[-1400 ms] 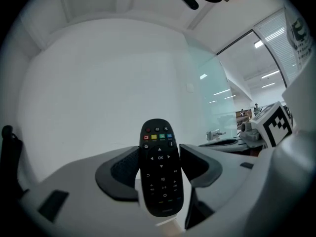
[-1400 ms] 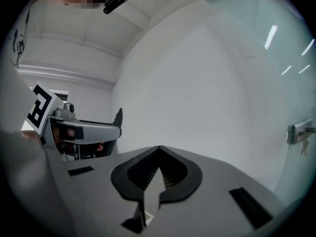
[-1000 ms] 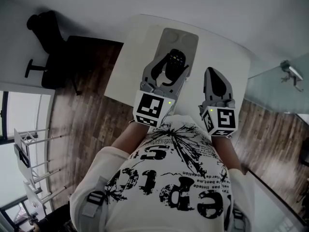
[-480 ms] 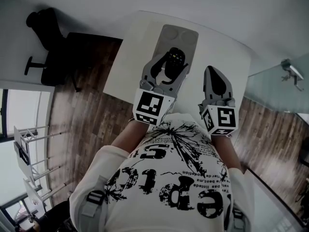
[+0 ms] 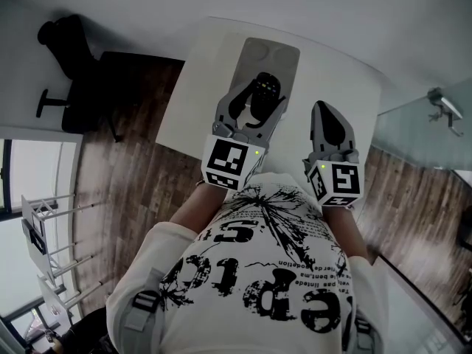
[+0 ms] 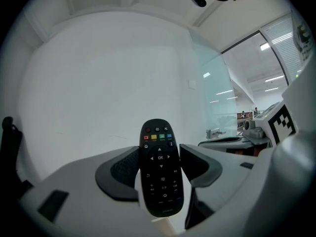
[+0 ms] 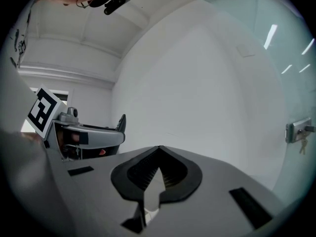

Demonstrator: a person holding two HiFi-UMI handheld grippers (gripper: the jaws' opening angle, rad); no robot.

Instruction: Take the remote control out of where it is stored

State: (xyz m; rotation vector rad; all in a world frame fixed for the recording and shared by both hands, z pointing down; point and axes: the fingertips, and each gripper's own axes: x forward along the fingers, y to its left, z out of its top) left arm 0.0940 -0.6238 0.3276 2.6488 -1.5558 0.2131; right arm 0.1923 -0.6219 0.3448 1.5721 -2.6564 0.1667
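**Remote control held lengthwise in the left fingers**

The remote control (image 6: 161, 172) lies along the left gripper's (image 5: 262, 98) fingers, clamped by its long sides, its button end pointing far. It hangs over the grey tray (image 5: 274, 54) on the white counter (image 5: 203, 80). The right gripper (image 7: 158, 157), pinched together on nothing, sits to the right.

Left hand-held gripper (image 6: 161, 163) clamping remote (image 6: 158, 137), right hand-held gripper (image 7: 158, 157) closed

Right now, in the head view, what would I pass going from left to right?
chair → left gripper holding the remote → right gripper, shut and empty → door lock
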